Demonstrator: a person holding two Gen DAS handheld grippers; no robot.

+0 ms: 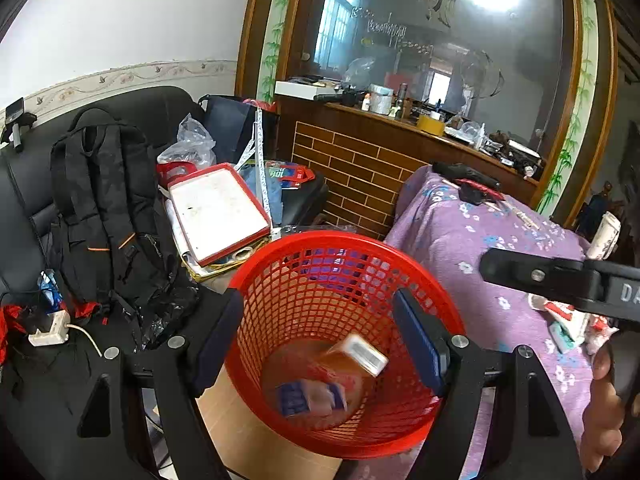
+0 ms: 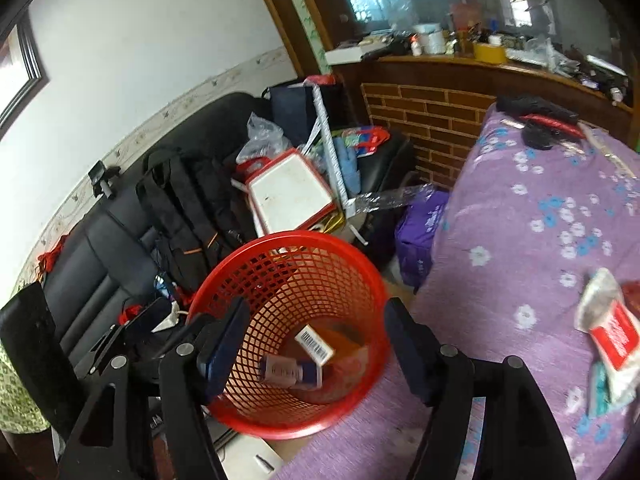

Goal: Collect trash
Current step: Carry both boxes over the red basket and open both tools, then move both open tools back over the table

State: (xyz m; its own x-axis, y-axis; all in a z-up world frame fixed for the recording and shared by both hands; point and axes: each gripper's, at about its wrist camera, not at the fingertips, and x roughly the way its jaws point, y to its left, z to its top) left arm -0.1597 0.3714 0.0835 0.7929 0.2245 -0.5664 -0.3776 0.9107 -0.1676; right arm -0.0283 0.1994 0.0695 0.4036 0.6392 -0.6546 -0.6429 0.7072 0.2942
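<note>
Two grippers, both poised above one red plastic lattice wastebasket (image 1: 344, 344), standing beside a table draped in purple floral cloth (image 1: 480, 240).

Left gripper (image 1: 320, 344): jaws spread wide, nothing between the pads; the basket's mouth shows through the gap.

Right gripper (image 2: 316, 352): jaws likewise released and empty, aimed down into the same basket.

Basket contents: one orange carton with a white barcoded end (image 2: 316, 344), one blue-and-white small box (image 2: 292, 372), both lying on the bottom, slightly blurred.

Trash not yet collected: crumpled red-and-white wrapper with clear plastic (image 2: 612, 336) and a teal scrap beside it, lying on the cloth near the table's edge, well apart from the basket.

Other items: black backpack (image 1: 100, 208) on a black leather sofa; red-rimmed white tray (image 1: 220, 212) leaning among bags.

Step in hand, as I judge it: dropping is done, next fetch begins. To do it well, the right gripper, being nearer, should swing to the wrapper, come down over its thickest fold, pinch paper and plastic together, and avoid snagging the cloth underneath.
</note>
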